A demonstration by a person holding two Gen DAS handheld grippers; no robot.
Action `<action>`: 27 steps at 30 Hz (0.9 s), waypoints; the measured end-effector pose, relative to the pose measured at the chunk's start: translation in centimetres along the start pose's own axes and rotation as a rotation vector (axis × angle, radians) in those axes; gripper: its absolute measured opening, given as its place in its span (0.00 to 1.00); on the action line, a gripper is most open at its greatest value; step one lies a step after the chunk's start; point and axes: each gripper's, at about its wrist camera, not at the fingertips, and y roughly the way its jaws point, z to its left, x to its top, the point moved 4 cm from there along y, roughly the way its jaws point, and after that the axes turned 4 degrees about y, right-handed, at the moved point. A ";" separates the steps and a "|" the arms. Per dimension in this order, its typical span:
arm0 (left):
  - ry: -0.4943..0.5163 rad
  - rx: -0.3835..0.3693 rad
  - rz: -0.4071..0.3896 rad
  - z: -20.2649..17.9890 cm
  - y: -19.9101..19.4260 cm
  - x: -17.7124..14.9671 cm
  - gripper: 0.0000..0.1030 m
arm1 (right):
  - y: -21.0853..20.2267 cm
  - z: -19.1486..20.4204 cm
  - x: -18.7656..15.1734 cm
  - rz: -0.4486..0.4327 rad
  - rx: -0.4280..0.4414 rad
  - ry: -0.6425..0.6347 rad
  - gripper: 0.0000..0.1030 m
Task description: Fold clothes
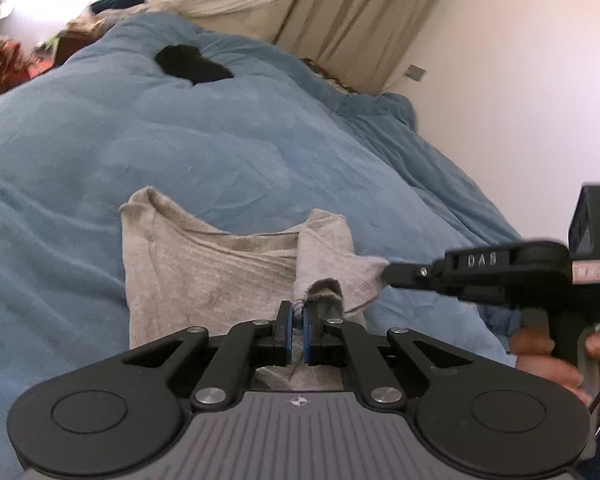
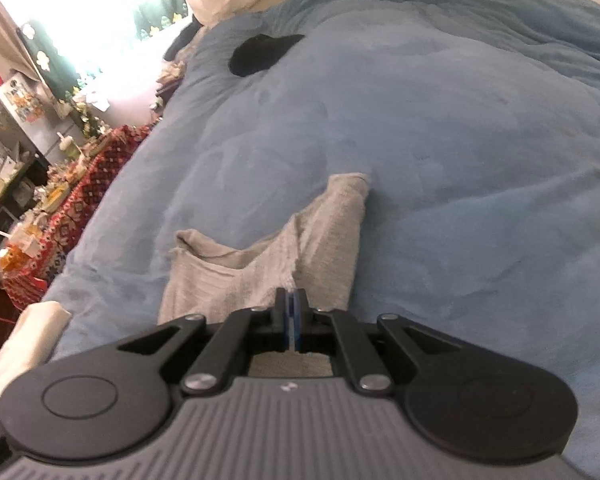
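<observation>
A grey knit garment [image 1: 204, 272] lies crumpled on the blue bed cover [image 1: 220, 152]. My left gripper [image 1: 297, 312] is shut on a bunched edge of it near the middle. In the left wrist view my right gripper [image 1: 388, 272] reaches in from the right, held by a hand [image 1: 556, 356], its tips pinching the garment's right corner. In the right wrist view the right gripper [image 2: 291, 300] is shut with the grey garment [image 2: 260, 264] pressed between its blue pads. The cloth stretches away from it toward a raised point [image 2: 350, 184].
A black garment [image 1: 192, 64] [image 2: 262, 54] lies farther up the bed. Cream curtains [image 1: 340, 12] and a white wall [image 1: 520, 100] stand to the right. A cluttered table with a red patterned cloth [image 2: 72, 208] and a bright window [image 2: 92, 12] lie left of the bed. A white folded cloth [image 2: 28, 340] sits at the bed's near edge.
</observation>
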 end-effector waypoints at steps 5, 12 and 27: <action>0.004 0.038 -0.012 0.5 0.0 -0.1 0.05 | -0.2 0.5 -0.2 0.013 0.013 -0.023 0.02; -0.009 0.081 0.078 2.7 1.0 -1.7 0.10 | 0.4 1.4 -0.8 0.042 0.048 -0.064 0.27; 0.407 -0.058 0.156 -5.7 6.4 -0.8 0.37 | -1.4 -6.1 -2.6 0.048 -0.006 0.109 0.28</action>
